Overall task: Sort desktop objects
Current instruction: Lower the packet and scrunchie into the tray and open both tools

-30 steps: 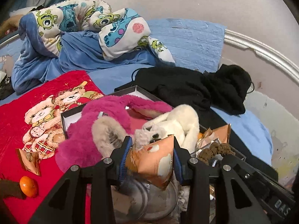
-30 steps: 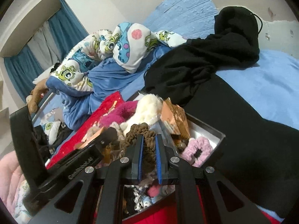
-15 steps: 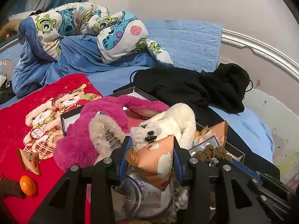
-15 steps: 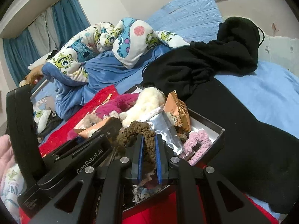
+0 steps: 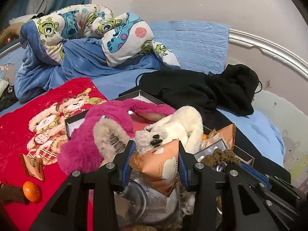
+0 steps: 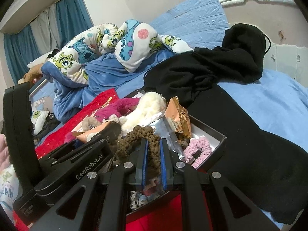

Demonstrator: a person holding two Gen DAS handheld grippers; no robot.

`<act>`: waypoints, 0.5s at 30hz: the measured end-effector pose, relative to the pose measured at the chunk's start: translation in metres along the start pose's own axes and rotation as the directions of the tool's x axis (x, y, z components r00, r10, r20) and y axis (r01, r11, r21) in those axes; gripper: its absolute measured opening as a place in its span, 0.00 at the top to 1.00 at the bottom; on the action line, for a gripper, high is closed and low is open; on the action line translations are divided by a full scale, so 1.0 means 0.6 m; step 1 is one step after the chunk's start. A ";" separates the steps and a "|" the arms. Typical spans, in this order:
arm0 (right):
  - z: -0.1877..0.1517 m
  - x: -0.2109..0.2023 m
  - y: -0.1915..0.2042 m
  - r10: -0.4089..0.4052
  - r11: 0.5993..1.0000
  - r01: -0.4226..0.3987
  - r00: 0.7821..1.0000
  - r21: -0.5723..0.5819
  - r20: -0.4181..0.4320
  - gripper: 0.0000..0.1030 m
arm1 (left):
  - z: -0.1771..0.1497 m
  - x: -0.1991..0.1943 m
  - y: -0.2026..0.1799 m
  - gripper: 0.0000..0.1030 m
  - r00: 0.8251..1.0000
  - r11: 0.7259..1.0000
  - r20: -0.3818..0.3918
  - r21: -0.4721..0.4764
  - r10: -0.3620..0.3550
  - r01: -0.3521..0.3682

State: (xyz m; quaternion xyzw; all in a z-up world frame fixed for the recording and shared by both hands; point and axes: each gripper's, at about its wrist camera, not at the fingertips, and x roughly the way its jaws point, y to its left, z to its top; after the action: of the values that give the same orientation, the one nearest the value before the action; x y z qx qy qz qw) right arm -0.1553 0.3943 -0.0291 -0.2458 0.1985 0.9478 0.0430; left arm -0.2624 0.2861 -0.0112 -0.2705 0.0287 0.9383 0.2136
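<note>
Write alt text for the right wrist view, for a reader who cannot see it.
The right gripper is shut on a brown crocheted scrunchie above a dark box crammed with plush toys, snack packets and a pink scrunchie. The left gripper, at left, holds an orange snack packet. Behind lie a red blanket, black clothing and a monster-print quilt.

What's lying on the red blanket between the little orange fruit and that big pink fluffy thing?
In the left wrist view, a small orange snack packet lies on the red blanket, between the orange fruit and the pink plush.
</note>
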 end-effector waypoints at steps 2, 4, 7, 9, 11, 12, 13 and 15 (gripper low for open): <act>-0.001 0.003 0.001 -0.002 1.000 0.002 1.000 -0.005 -0.001 0.88 | 0.001 -0.002 0.000 0.59 1.000 1.000 0.005 0.002 0.003 -0.003; 0.000 0.004 0.002 0.002 1.000 -0.002 1.000 -0.008 0.001 0.88 | 0.001 -0.002 0.000 0.59 1.000 1.000 0.001 0.002 -0.004 0.004; 0.000 0.001 0.002 0.003 1.000 -0.003 1.000 -0.005 0.008 0.85 | 0.001 -0.002 -0.001 0.53 0.999 0.999 -0.004 0.008 -0.034 0.034; 0.000 -0.002 0.000 0.004 1.000 -0.005 1.000 0.012 0.016 0.83 | 0.002 -0.003 -0.002 0.45 0.999 0.999 -0.002 0.012 -0.032 0.032; 0.002 -0.004 -0.005 0.005 0.999 -0.006 1.000 0.035 0.020 0.73 | 0.005 -0.005 0.000 0.32 1.000 1.000 0.003 0.012 -0.021 0.021; 0.004 -0.009 -0.012 -0.006 0.998 0.004 0.999 0.057 0.034 0.67 | 0.007 -0.008 0.004 0.26 1.000 1.000 0.011 0.008 -0.021 0.021; 0.006 -0.012 -0.017 -0.008 0.997 0.004 0.999 0.074 0.048 0.53 | 0.009 -0.011 0.008 0.12 1.000 1.000 0.017 0.000 -0.021 0.021; 0.009 -0.024 -0.032 -0.002 0.992 -0.009 0.996 0.125 0.086 0.35 | 0.014 -0.017 0.016 0.00 0.999 1.000 0.029 -0.011 -0.016 0.017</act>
State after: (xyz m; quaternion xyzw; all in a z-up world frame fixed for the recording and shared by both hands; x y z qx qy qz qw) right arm -0.1417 0.4145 -0.0245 -0.2012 0.2560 0.9433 0.0653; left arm -0.2627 0.2747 0.0005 -0.2585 0.0182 0.9404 0.2202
